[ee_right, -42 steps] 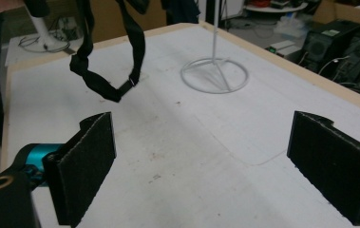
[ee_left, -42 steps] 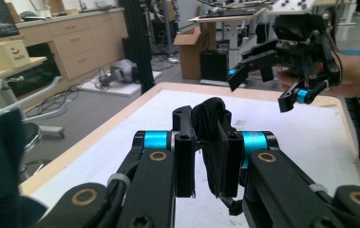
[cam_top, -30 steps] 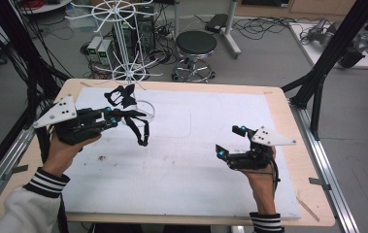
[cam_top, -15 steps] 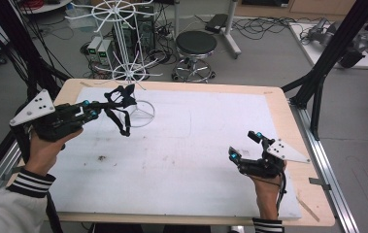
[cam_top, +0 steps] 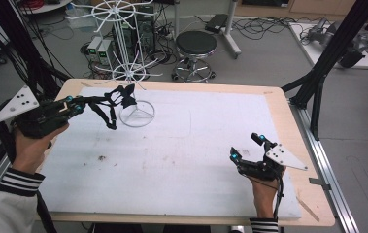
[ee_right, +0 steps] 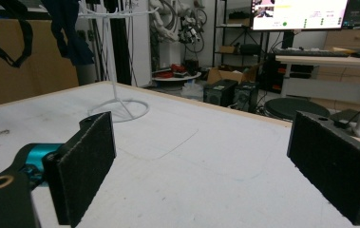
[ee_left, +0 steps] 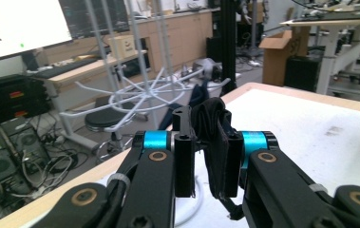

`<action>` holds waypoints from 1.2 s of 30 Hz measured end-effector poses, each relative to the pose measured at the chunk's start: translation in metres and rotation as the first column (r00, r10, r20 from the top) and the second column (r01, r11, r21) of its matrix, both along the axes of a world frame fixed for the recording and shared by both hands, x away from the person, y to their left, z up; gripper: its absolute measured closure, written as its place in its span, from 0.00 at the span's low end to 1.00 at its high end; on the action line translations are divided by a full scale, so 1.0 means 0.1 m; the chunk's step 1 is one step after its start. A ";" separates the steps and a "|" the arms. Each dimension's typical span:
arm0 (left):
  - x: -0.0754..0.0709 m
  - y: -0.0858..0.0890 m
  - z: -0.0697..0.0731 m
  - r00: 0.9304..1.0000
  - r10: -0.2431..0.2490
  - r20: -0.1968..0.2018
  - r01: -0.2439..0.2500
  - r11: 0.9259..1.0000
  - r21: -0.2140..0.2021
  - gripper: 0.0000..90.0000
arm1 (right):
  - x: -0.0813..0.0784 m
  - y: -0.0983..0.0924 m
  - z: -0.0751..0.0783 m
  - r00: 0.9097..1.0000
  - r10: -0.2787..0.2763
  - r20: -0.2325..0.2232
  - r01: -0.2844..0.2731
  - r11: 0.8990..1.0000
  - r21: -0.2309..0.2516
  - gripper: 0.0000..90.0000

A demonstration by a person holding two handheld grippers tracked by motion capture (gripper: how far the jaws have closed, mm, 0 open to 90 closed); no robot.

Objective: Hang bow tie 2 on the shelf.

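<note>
The left gripper (cam_top: 82,104) hung above the far left corner of the bench (cam_top: 278,104), its jaws clamped shut on a black strap (cam_top: 108,108). In the left gripper view the folded strap (ee_left: 218,142) sat squeezed between the two jaws, bunched above them and hanging below. From the high view, the strap stretched from the jaw tips toward the white wire stand (cam_top: 132,63), its far end up by the stand's lower arms and a loop dangling over the ring-shaped base. The right gripper (cam_top: 248,148) rested low near the right front of the bench, well apart from the strap, jaws wide open with nothing between them.
</note>
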State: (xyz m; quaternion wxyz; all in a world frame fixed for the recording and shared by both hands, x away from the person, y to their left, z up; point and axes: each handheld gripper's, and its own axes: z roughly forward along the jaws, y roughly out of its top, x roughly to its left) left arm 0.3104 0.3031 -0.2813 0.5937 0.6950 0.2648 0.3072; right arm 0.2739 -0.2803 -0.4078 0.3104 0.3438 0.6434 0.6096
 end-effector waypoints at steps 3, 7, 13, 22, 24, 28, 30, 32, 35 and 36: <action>0.02 0.07 0.01 1.000 0.029 -0.004 -0.029 1.000 0.001 0.90 | -0.02 0.02 -0.03 1.000 -0.022 0.022 0.023 1.000 -0.019 0.09; 0.04 0.14 0.02 0.998 0.066 -0.008 -0.066 0.998 0.003 0.90 | -0.03 0.04 -0.03 0.999 -0.026 0.040 0.027 0.999 -0.022 0.09; 0.07 0.20 0.04 0.995 0.104 -0.009 -0.104 0.994 0.012 0.90 | -0.05 0.06 -0.03 0.997 -0.054 0.062 0.056 0.998 -0.030 0.09; 0.19 0.23 0.08 0.984 0.180 -0.007 -0.179 0.983 0.033 0.90 | -0.08 0.07 -0.03 0.996 -0.066 0.066 0.069 0.997 -0.041 0.09; 0.21 0.23 0.09 0.981 0.192 -0.008 -0.192 0.981 0.040 0.90 | -0.09 0.06 -0.02 0.996 -0.065 0.067 0.068 0.997 -0.039 0.09; 0.24 0.23 0.10 0.979 0.206 -0.010 -0.205 0.978 0.042 0.90 | -0.10 0.06 -0.02 0.996 -0.061 0.061 0.064 0.997 -0.048 0.09; 0.27 0.23 0.12 0.975 0.221 -0.009 -0.220 0.974 0.051 0.90 | -0.11 0.05 -0.02 0.997 -0.059 0.054 0.061 0.997 -0.041 0.09; 0.30 0.22 0.14 0.974 0.228 -0.009 -0.227 0.972 0.055 0.90 | -0.12 0.04 -0.01 0.997 -0.062 0.056 0.064 0.997 -0.041 0.09; 0.32 0.21 0.15 0.971 0.239 -0.006 -0.238 0.969 0.069 0.90 | -0.13 0.02 -0.01 0.996 -0.064 0.058 0.067 0.996 -0.056 0.09; 0.34 0.20 0.15 0.970 0.245 -0.006 -0.244 0.967 0.067 0.90 | -0.13 0.03 -0.01 0.997 -0.064 0.052 0.067 0.996 -0.058 0.09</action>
